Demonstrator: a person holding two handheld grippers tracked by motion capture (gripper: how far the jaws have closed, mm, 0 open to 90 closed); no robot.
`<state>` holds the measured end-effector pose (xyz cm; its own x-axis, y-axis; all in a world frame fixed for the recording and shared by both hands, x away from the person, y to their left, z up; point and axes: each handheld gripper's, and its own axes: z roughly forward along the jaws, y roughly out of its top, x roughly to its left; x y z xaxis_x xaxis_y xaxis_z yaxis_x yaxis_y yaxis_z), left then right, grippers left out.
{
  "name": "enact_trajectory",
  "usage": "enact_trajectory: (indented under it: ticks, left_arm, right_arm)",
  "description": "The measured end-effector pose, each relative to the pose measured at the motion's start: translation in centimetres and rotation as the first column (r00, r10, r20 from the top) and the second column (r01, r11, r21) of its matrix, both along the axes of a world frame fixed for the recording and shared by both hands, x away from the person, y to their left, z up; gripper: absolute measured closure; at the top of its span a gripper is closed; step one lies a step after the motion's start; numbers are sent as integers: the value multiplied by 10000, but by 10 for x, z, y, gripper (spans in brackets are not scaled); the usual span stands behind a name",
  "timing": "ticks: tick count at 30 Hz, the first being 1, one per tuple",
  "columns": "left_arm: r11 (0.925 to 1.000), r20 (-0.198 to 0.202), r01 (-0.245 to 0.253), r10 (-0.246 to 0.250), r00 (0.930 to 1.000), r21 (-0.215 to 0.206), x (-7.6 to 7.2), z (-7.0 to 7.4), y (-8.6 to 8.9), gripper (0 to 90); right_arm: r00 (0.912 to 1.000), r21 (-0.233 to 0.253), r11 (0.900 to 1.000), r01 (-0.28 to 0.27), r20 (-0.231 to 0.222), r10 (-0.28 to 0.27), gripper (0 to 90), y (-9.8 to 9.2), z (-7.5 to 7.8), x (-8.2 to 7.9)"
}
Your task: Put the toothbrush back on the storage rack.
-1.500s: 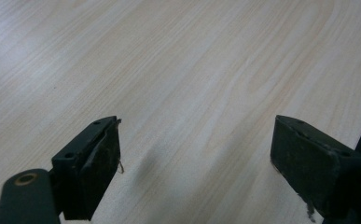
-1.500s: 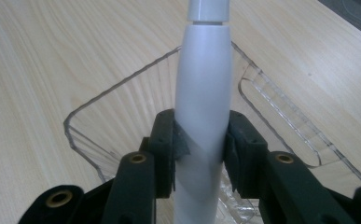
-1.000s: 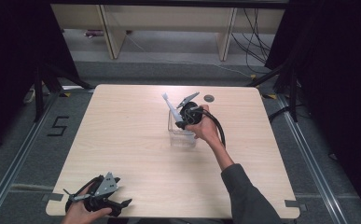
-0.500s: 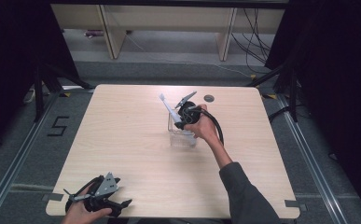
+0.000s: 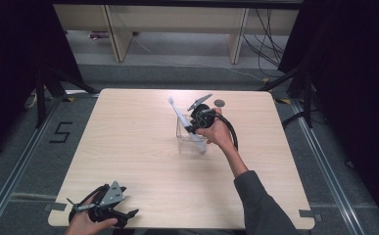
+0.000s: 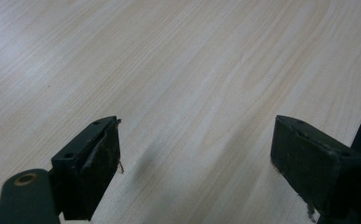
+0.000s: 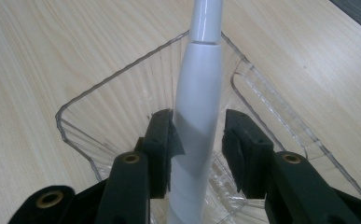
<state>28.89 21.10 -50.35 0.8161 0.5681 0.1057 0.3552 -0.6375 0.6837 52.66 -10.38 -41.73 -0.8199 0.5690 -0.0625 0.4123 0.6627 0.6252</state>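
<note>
On a pale wooden table (image 5: 128,147), a clear ribbed plastic container (image 5: 191,142) sits just right of centre, with a white electric toothbrush (image 7: 197,116) leaning toward eleven o'clock, loosely bracketed by the right gripper (image 7: 197,135) for placement, while the left gripper (image 6: 194,158) rests wide apart at seven o'clock.

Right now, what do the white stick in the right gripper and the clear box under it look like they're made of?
White stick: probably smooth plastic, with a satin sheen and a moulded seam. Clear box: likely rigid transparent plastic or acrylic; the table's wood grain shows through its ribbed walls.
</note>
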Motion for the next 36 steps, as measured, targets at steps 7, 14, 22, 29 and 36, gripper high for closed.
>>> enact_trajectory:
  ticks: [7, 14, 22, 29, 36]
  left_arm:
    - [10000, 14, -12, 12, 10000, -12, 0, 0, 0, 154]
    - [10000, 10, -23, 23, 10000, -26, 0, 0, 0, 154]
    - [10000, 35, -14, 14, 10000, 75, 0, 0, 1, 154]
    - [9999, 33, -14, 14, 10000, 103, 0, 0, 1, 154]
    - [9999, 15, -31, 31, 10000, 106, 0, 0, 1, 154]
  right_arm:
    - [9987, 370, 9983, 445, -249, -436, 611, 0, 2, -4]
    - [9995, 475, 9984, 293, -150, -286, 599, -3, 5, -5]
    - [9992, 600, 9975, 370, -154, -361, 582, -9, 10, -8]
    - [9957, 909, 9921, 870, -385, -838, 505, -15, 14, -13]
    - [9973, 1481, 9862, 737, -45, -738, 450, -22, 17, -17]
